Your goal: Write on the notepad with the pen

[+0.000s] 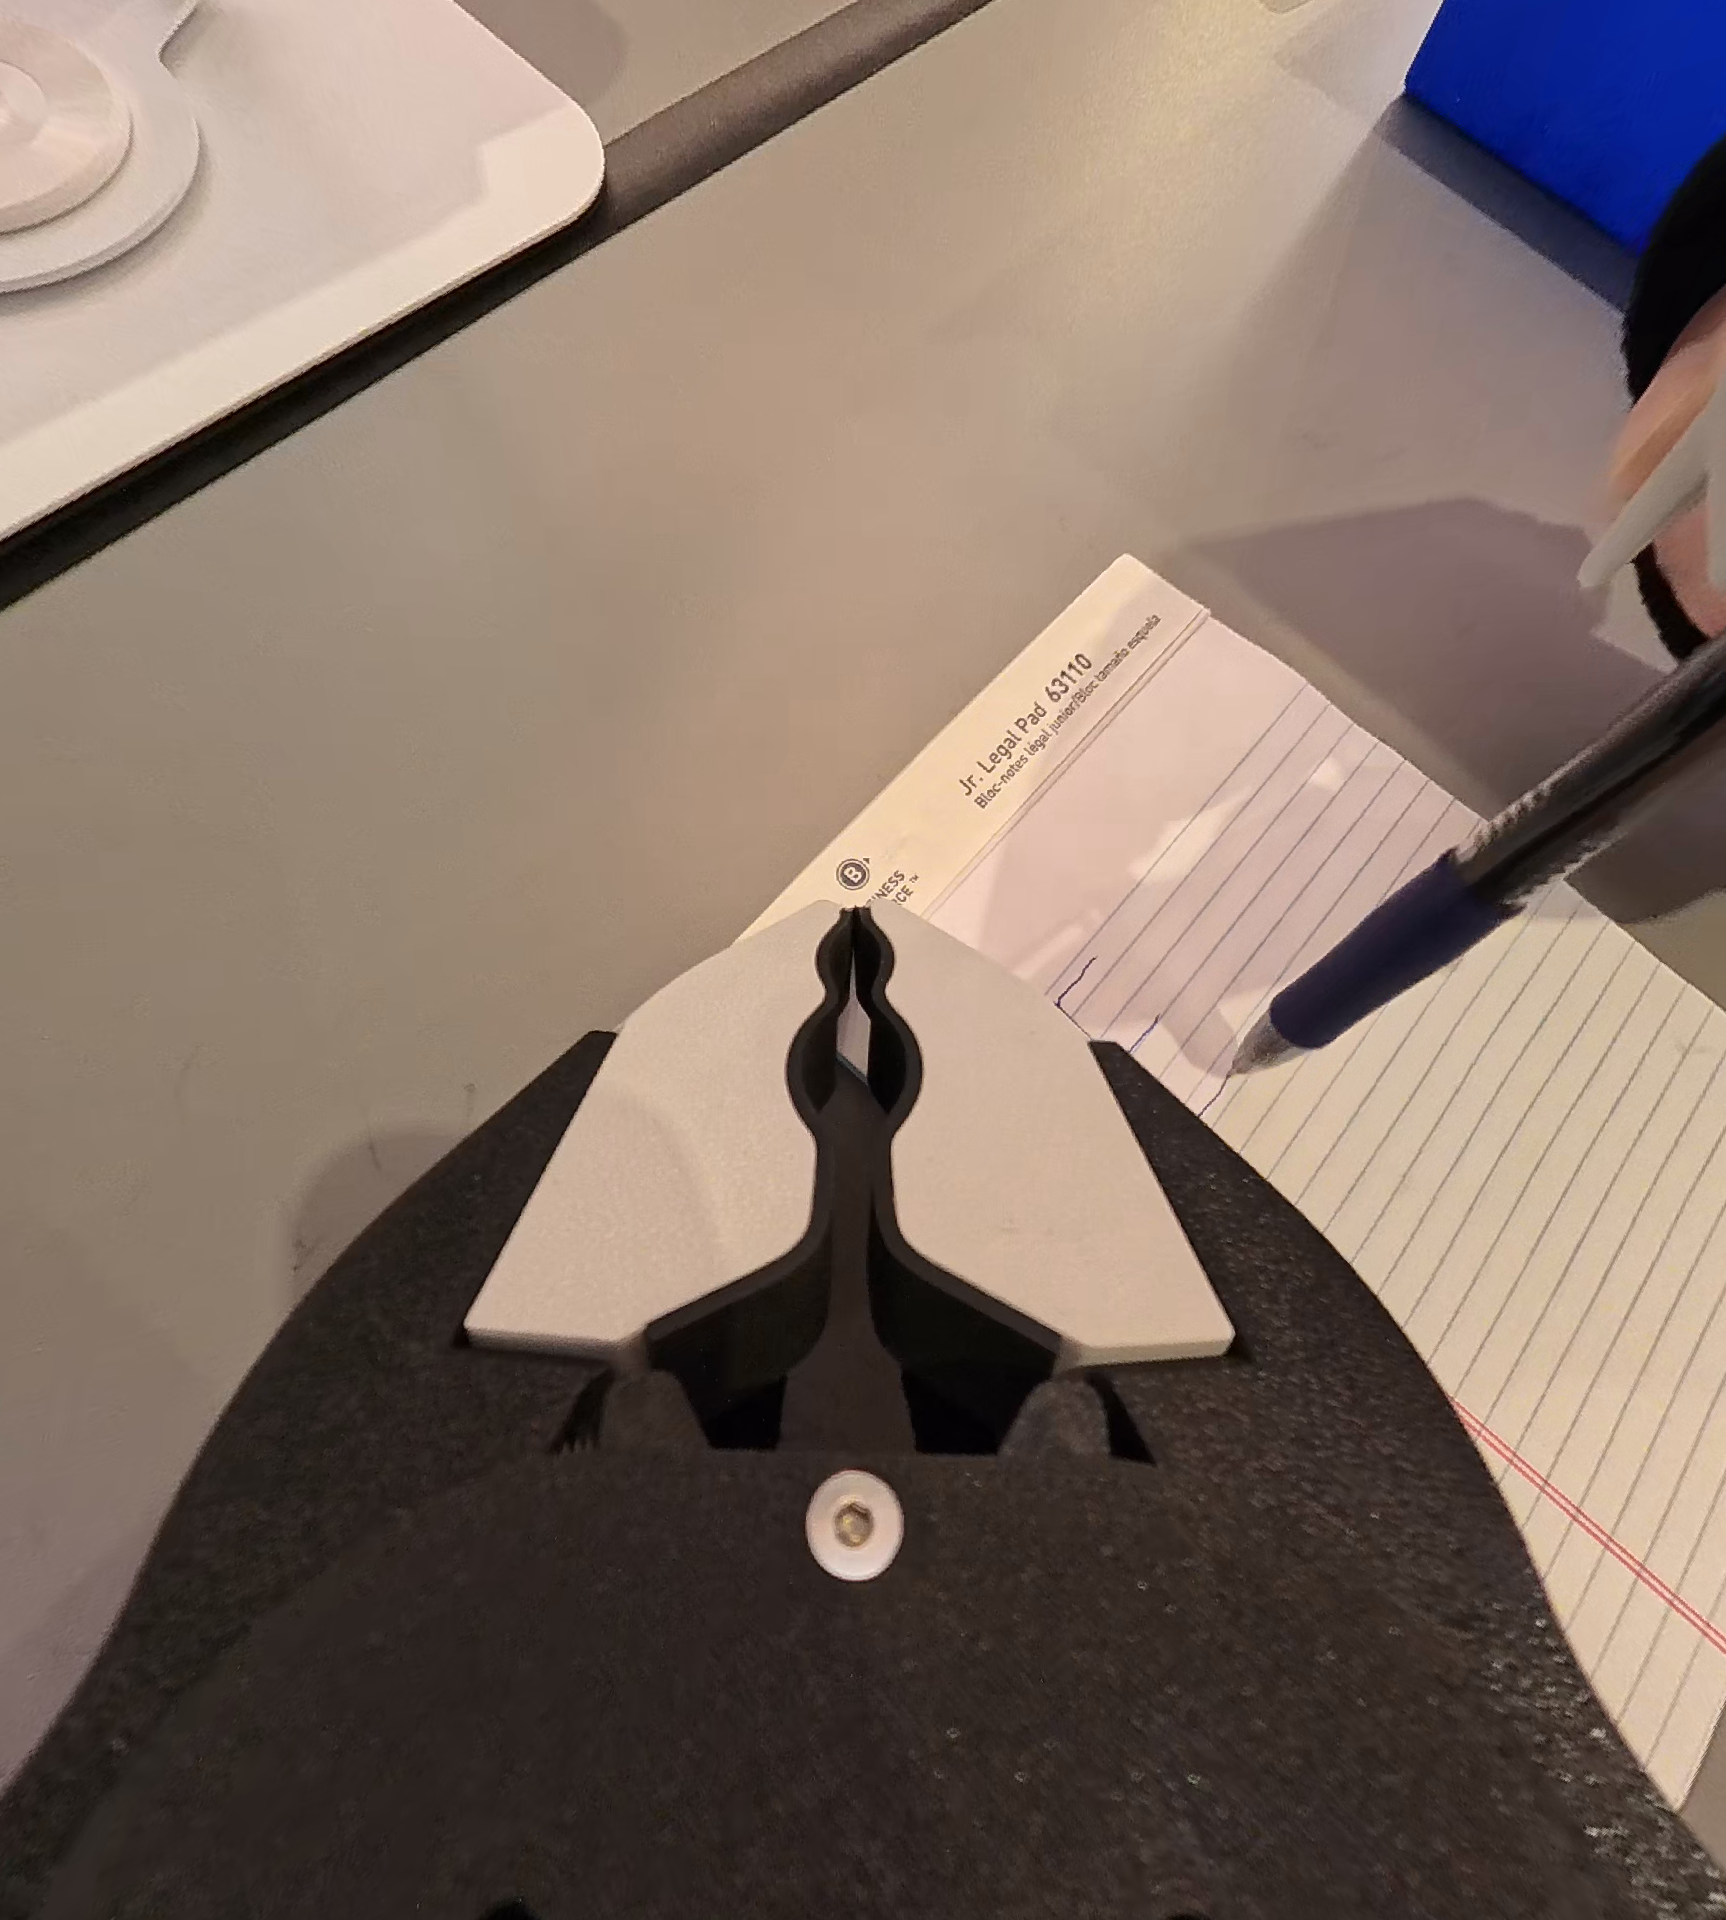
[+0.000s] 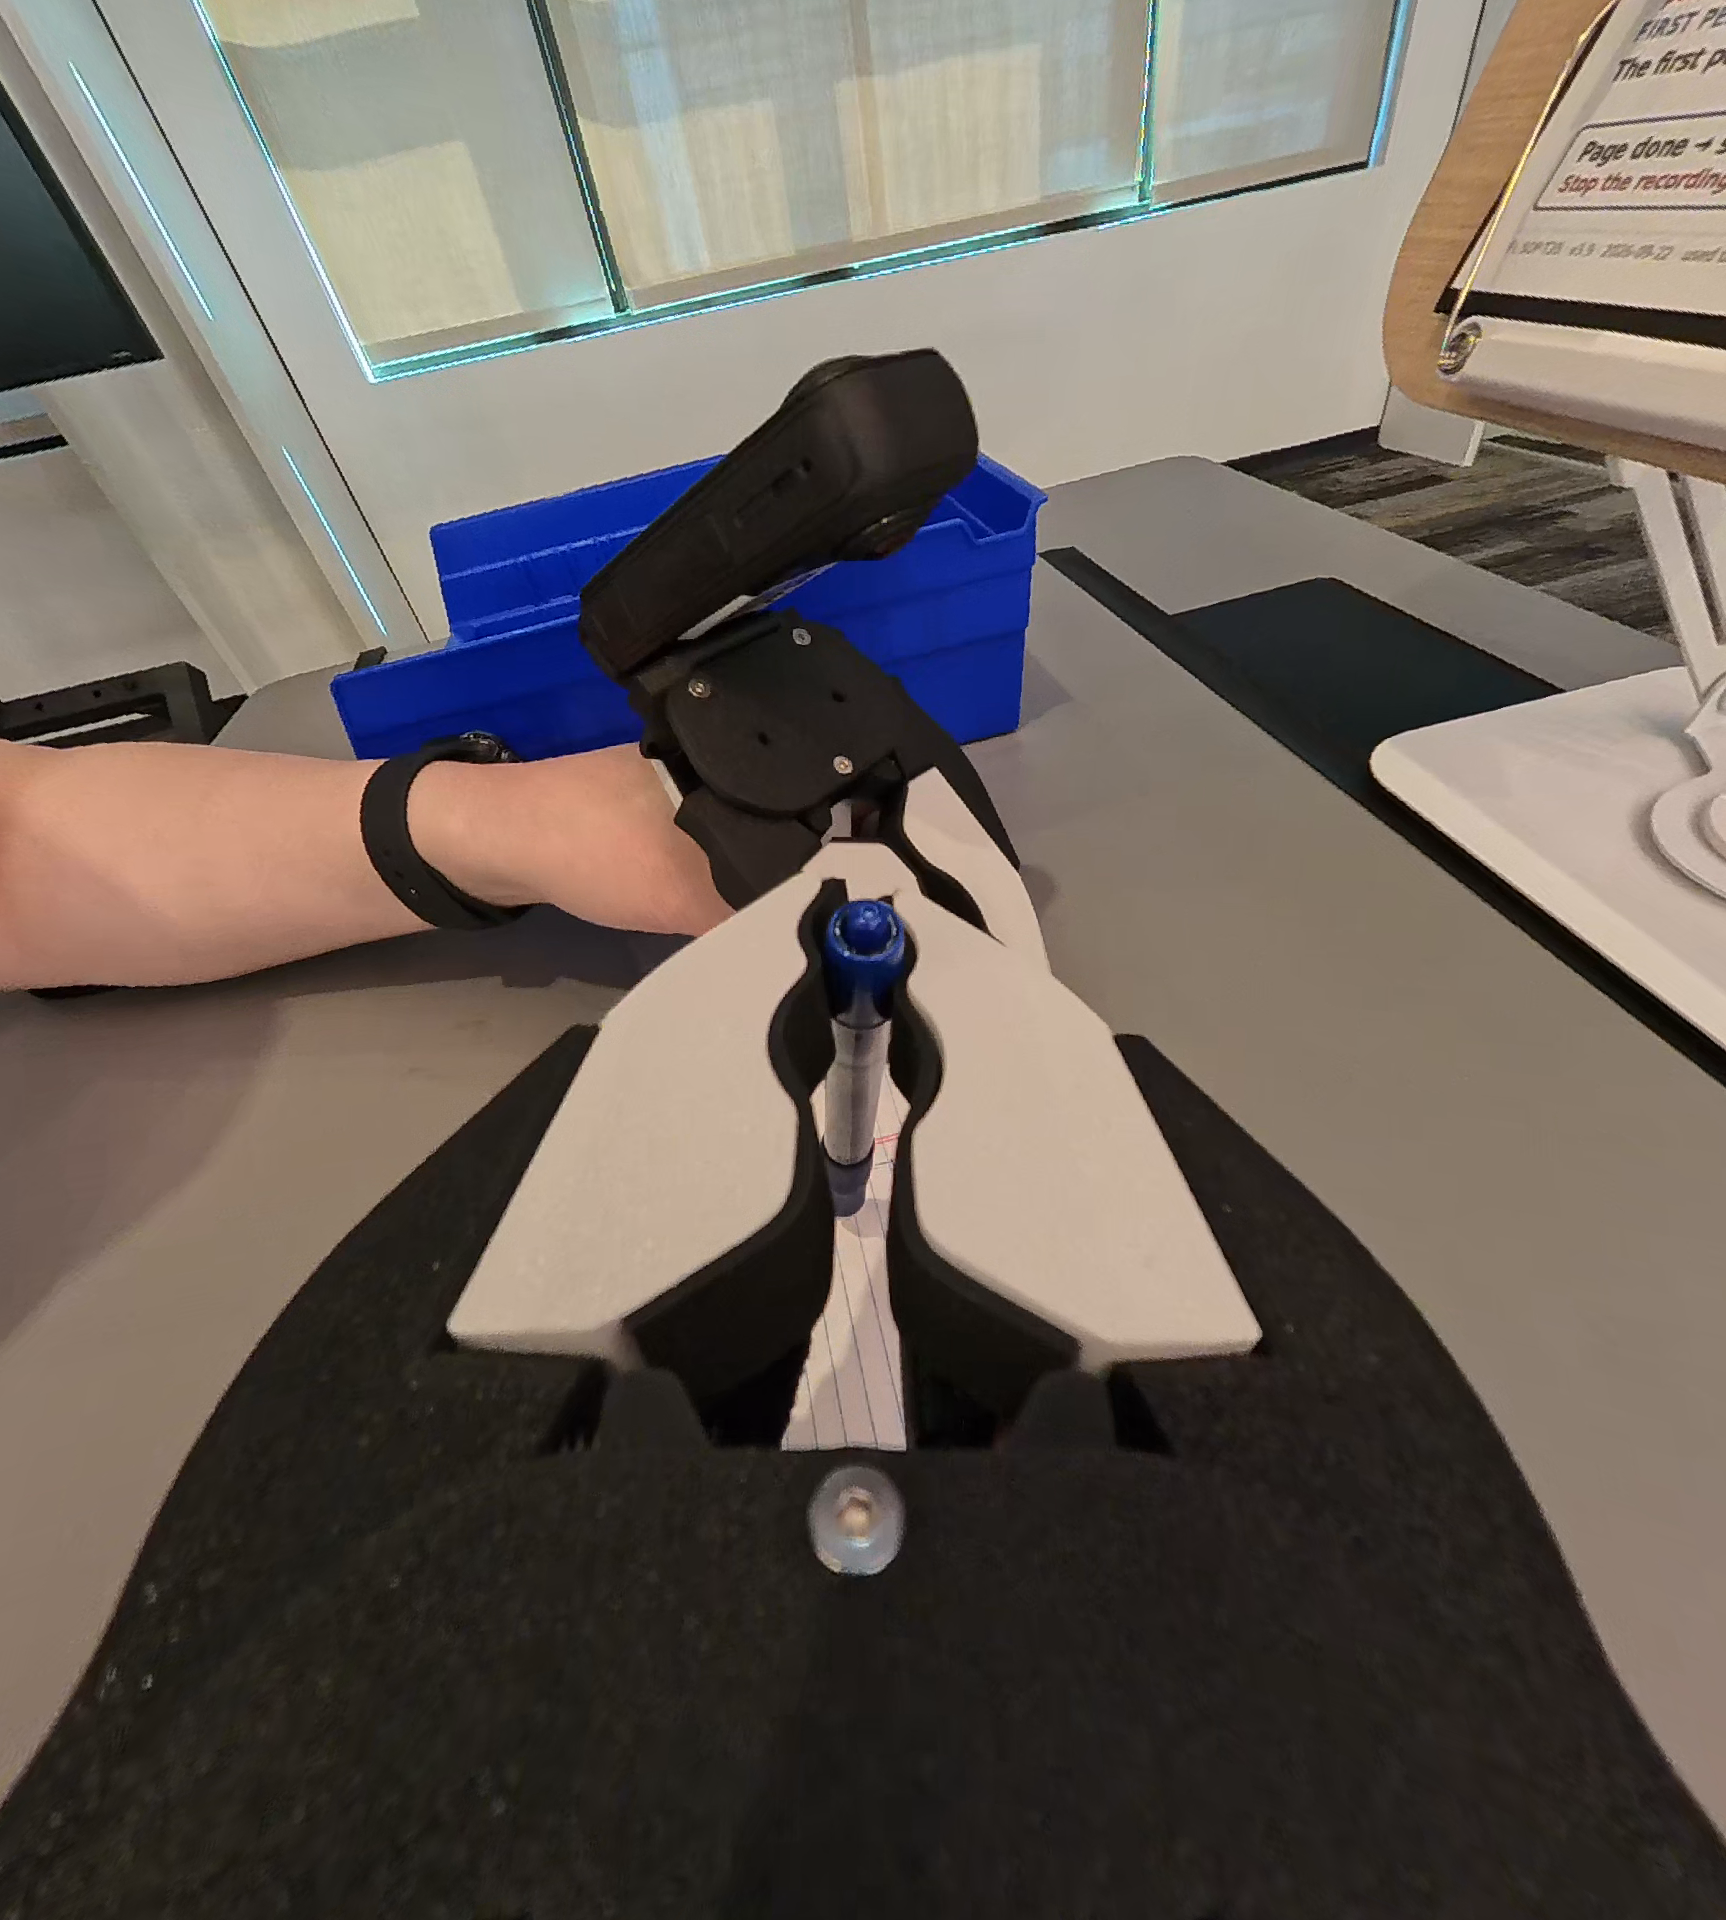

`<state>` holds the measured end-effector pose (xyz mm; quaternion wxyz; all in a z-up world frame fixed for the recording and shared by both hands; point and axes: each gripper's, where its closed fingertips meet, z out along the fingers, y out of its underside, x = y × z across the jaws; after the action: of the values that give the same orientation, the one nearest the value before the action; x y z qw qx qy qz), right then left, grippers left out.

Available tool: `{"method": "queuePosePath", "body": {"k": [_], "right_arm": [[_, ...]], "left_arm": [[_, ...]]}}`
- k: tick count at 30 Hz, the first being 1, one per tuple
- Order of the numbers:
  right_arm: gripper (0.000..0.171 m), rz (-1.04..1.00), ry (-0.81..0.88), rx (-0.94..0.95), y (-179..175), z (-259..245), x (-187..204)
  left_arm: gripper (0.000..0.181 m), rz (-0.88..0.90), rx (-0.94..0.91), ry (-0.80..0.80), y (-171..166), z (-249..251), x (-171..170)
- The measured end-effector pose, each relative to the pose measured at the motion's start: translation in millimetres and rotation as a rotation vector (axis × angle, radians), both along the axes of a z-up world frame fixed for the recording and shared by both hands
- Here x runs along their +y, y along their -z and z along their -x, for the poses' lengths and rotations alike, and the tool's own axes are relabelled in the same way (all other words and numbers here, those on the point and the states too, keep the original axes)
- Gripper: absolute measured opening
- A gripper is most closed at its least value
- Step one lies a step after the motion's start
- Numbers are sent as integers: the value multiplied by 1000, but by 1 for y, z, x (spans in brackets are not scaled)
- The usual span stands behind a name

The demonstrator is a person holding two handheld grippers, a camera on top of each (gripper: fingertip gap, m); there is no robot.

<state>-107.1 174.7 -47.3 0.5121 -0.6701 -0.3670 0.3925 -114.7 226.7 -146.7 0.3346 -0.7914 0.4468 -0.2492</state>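
Paper of the legal pad is partly hidden under the left gripper, whose fingertips meet at the pad's top corner on the grey table; whether they pinch it I cannot tell. Right gripper is clamped on the blue pen, tilted, tip touching the lined page beside short blue strokes. A bare forearm with a black wristband lies flat at left.

Each gripper has two pale grey, faceted fingers with wavy black inner pads, seated in a black textured body fastened by one silver screw (hex socket); the person's wrist bears a black band.
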Motion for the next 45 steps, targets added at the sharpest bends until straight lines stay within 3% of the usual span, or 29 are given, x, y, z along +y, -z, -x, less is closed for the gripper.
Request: {"method": "queuePosePath", "body": {"k": [5,8,11,14,16,23,29,32,39,45], "right_arm": [[5,1,-8,19,-1,0,-1],[5,-38,-49,131,-27,0,-9],[5,-82,-34,104,-46,-6,-12],[5,-36,-106,94,-60,-9,-26],[5,-3,-178,106,-71,-9,-38],[5,-31,-348,44,-84,-3,-74],[5,-81,-536,63,-94,3,-107],[5,-105,-591,67,-97,1,-117],[6,-129,-590,130,-108,1,-118],[22,-197,-275,135,-122,-1,-78]], "left_arm": [[0,0,-1,-1,0,0,0],[0,34,-28,-4,-3,-1,-2],[5,9,-236,43,-47,-14,-9],[16,-38,-547,186,-115,-26,-35],[18,38,-674,343,-140,-31,-63],[50,173,-727,643,-147,-44,-124],[37,272,-657,943,-130,-43,-182],[10,256,-636,1021,-126,-41,-196],[9,109,-636,935,-132,-55,-189],[9,-97,-681,659,-150,-65,-151]]}}
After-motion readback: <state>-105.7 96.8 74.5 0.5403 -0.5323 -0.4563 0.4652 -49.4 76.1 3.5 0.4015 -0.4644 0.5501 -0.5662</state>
